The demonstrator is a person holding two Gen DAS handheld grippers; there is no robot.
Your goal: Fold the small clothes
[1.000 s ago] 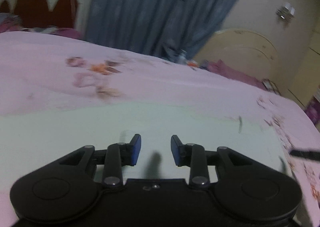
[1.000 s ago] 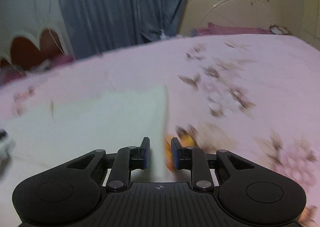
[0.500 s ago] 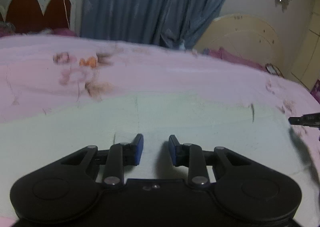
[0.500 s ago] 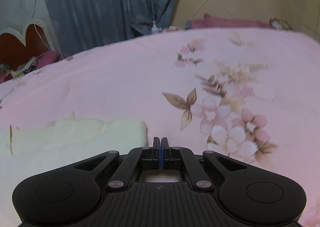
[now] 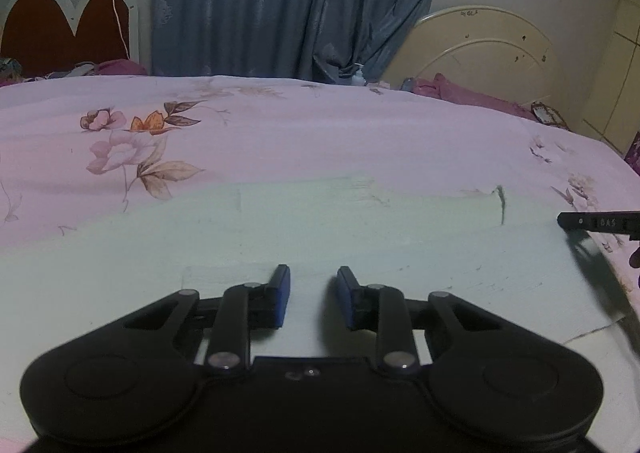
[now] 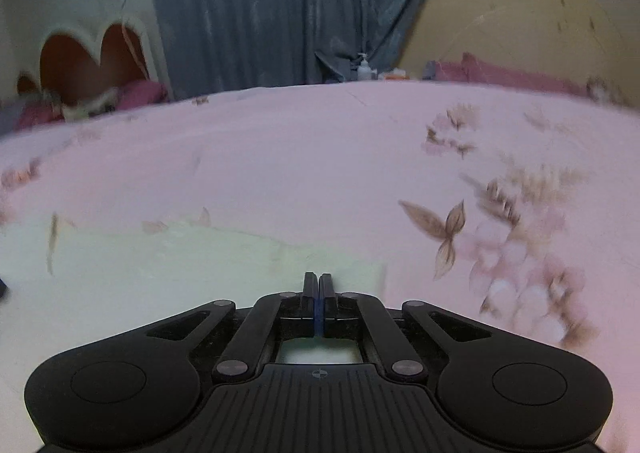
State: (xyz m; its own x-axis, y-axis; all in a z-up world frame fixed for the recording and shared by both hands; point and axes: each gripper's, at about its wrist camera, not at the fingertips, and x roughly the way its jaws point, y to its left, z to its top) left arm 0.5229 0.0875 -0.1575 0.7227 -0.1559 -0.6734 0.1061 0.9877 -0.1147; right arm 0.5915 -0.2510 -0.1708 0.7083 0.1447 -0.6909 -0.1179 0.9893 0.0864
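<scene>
A pale green cloth (image 5: 360, 237) lies spread flat on the pink flowered bedspread (image 5: 320, 133), and everything here arranges itself around it. The left gripper (image 5: 313, 299) hovers low over the near part of the cloth, its blue-padded fingers (image 5: 281, 295) spread apart with bare fabric showing between them; they hold nothing. A short dark mark (image 5: 500, 203) sits on the cloth toward its far right side, close to a fold line. At the cloth's right edge a black tip of the right gripper (image 5: 596, 222) pokes into the left wrist view, casting a shadow on the fabric.

From the right wrist view, the right gripper (image 6: 318, 289) sits at the cloth's (image 6: 180, 265) near right corner, its fingers pressed together so only a thin blue line of padding shows. Whether a layer of fabric is pinched between them I cannot tell; the cloth's edge runs right up to the fingertips. This view is blurred.

Beyond the cloth, the bedspread (image 6: 320, 157) carries printed flowers and leaves (image 5: 136, 149) to the far left of it. Further back hang blue curtains (image 5: 296, 1), with a red scalloped headboard (image 5: 64, 29) to their left and a cream arched headboard (image 5: 484, 49) to their right.
</scene>
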